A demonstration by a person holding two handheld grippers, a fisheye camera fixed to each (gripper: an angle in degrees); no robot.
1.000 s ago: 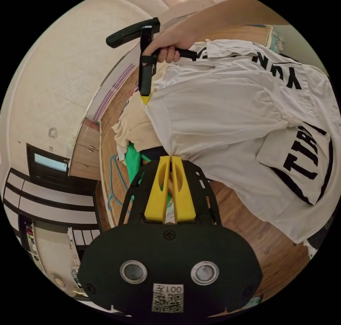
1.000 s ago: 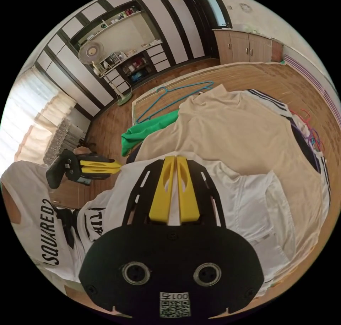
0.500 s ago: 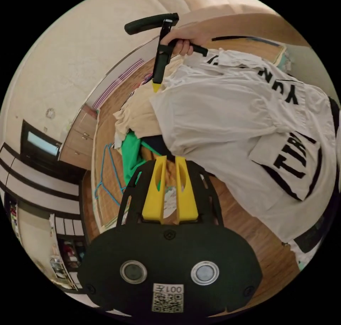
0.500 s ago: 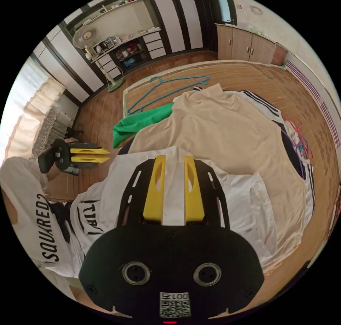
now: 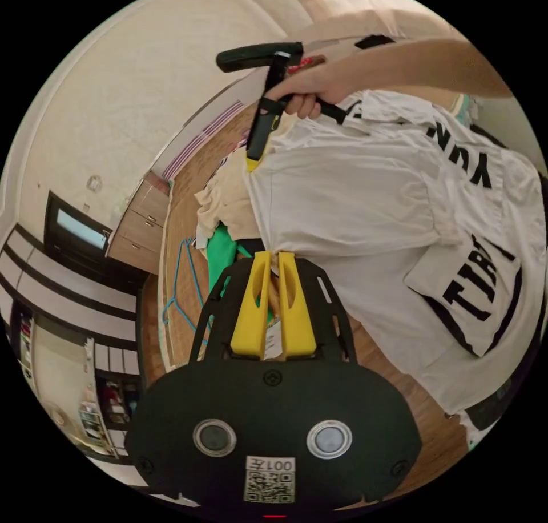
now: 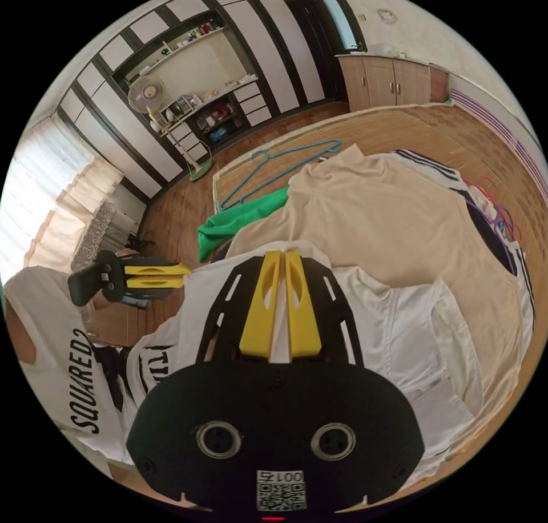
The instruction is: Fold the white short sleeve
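The white short-sleeve shirt [image 5: 365, 203] with black lettering lies spread on the wooden floor, one sleeve [image 5: 474, 277] folded onto its body. My left gripper [image 5: 274, 256] pinches the shirt's near hem corner, jaws almost together. A hand [image 5: 302, 92] holds the right gripper [image 5: 251, 163] at the far hem corner. In the right gripper view, my right gripper [image 6: 279, 254] is shut with white cloth of the shirt [image 6: 399, 329] between its jaws. The left gripper [image 6: 185, 270] sits at the shirt's edge to the left.
A beige garment [image 6: 388, 220], a green garment [image 6: 240, 223] and striped clothes are piled on a woven mat [image 6: 365, 135] beyond the shirt. A blue hanger [image 6: 285, 157] and coloured hangers [image 6: 496, 209] lie there. The person's lettered top [image 6: 51, 340] is at left.
Half a second ago both grippers stood open off the hem. Both have since closed again on the shirt's hem corners.
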